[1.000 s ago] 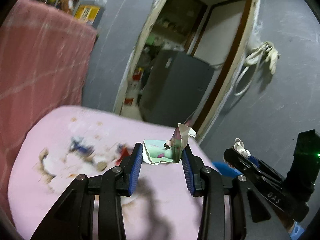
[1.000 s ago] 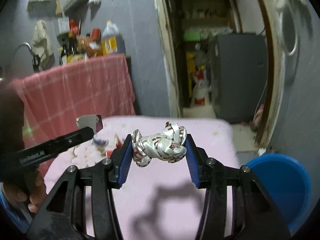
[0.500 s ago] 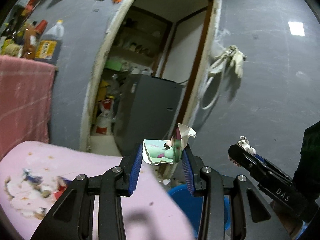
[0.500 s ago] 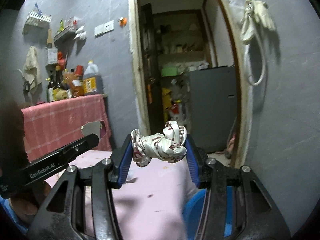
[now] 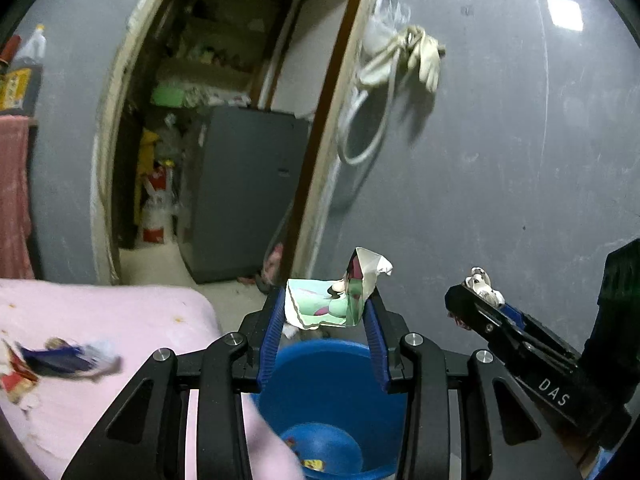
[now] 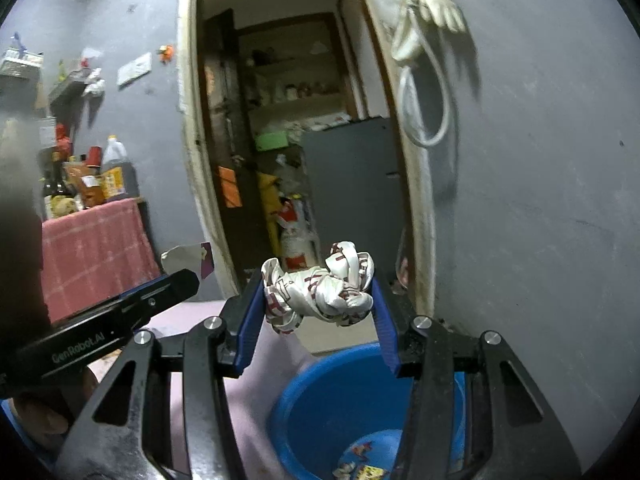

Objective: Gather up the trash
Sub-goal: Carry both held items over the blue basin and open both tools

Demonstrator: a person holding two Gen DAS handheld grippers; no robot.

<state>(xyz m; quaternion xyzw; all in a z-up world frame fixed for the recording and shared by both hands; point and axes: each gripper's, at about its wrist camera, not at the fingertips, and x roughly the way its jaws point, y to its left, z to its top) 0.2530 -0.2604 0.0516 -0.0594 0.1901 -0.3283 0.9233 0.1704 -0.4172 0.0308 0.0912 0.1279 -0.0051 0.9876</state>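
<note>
Green folded wrapper (image 5: 320, 304) pinched in left tool (image 5: 325, 316), crumpled white-red wrapper (image 6: 320, 294) in right tool (image 6: 318, 306)

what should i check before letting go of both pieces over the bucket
1. Left gripper shut on green wrapper: ok.
2. Right gripper shut on white crumpled wrapper: ok.
3. Blue bucket below the left gripper's fingers: ok.
4. Bucket directly under the right gripper's load: cannot tell, it looks slightly off to the right.
5. Bucket has room: ok, only a few scraps at the bottom.
6. Pink table free of trash: not ok.
</note>
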